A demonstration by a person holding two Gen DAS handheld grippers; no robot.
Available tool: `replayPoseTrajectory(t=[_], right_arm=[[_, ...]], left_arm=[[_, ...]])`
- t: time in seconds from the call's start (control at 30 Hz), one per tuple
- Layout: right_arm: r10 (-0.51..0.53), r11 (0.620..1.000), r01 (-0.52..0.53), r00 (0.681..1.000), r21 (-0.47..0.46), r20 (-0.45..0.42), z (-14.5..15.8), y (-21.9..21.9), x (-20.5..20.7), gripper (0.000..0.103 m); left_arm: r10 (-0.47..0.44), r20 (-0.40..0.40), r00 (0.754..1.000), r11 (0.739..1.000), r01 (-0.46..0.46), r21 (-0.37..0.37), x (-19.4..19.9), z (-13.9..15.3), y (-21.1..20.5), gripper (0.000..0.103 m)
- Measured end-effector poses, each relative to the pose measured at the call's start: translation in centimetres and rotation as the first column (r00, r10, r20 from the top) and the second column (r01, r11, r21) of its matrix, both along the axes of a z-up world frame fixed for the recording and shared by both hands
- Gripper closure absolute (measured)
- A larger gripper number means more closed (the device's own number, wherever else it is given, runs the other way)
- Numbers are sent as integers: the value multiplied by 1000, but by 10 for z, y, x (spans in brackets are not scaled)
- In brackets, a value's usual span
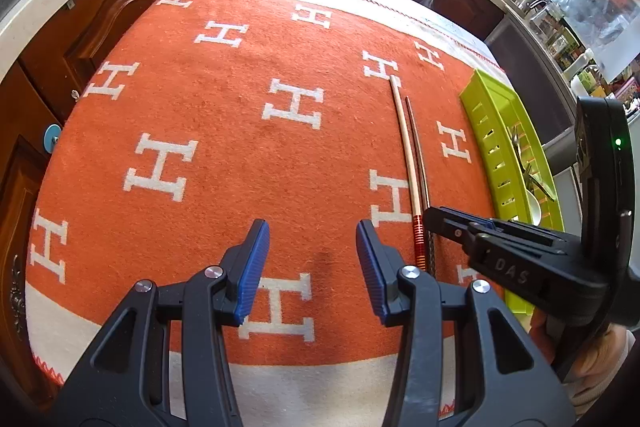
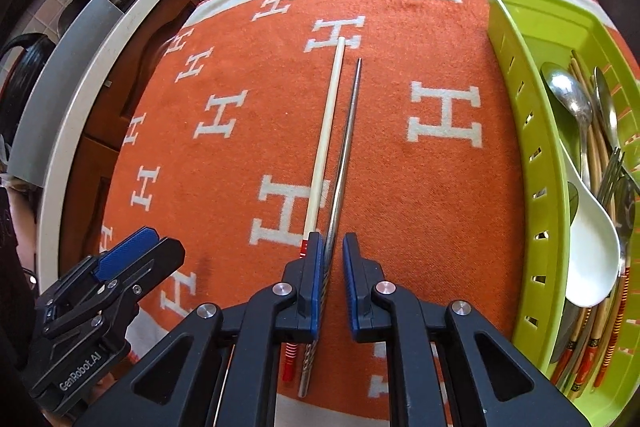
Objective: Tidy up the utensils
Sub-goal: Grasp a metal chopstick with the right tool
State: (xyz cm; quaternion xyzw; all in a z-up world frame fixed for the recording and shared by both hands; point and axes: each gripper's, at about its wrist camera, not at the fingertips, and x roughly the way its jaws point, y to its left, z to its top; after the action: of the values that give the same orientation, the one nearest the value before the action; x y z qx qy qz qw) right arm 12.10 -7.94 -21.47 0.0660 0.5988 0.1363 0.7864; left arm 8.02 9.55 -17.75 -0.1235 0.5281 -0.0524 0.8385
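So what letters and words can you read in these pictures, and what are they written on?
"H": white letters woven all over the orange cloth.
"GenRobot.AI": on the side of the left gripper, seen from the right wrist view.
"DAS": on the body of the right gripper, seen from the left wrist view.
Jars and packets on the far counter: labels too small and blurred to read.

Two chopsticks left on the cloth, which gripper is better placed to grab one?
Right. The right gripper already straddles the metal chopstick, with the wooden chopstick just outside its jaws. The left gripper hangs open over bare cloth, beside both.
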Motion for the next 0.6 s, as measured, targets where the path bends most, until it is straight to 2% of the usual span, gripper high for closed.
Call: replayPoseTrajectory(t=[0.17,0.37,0.53,0.6], right_arm=[[14,995,-9,998,-94,57,2,17,-2,92],[83,977,-44,980,-209,182,3,34,-14,90],[106,971,-42,958,-234,267,1,36,-29,90],[107,971,-41,957,-236,271,1,34,-33,93]], left_arm=[[-1,5,1000,1000,1,6,0,2,-2,61],[4,-1,1000,1000,-4,11,0,1,-1,61],[0,-4,1000,1000,0,16,1,0,-2,61],[-10,-2,1000,1000,10,22,2,1,-6,61]])
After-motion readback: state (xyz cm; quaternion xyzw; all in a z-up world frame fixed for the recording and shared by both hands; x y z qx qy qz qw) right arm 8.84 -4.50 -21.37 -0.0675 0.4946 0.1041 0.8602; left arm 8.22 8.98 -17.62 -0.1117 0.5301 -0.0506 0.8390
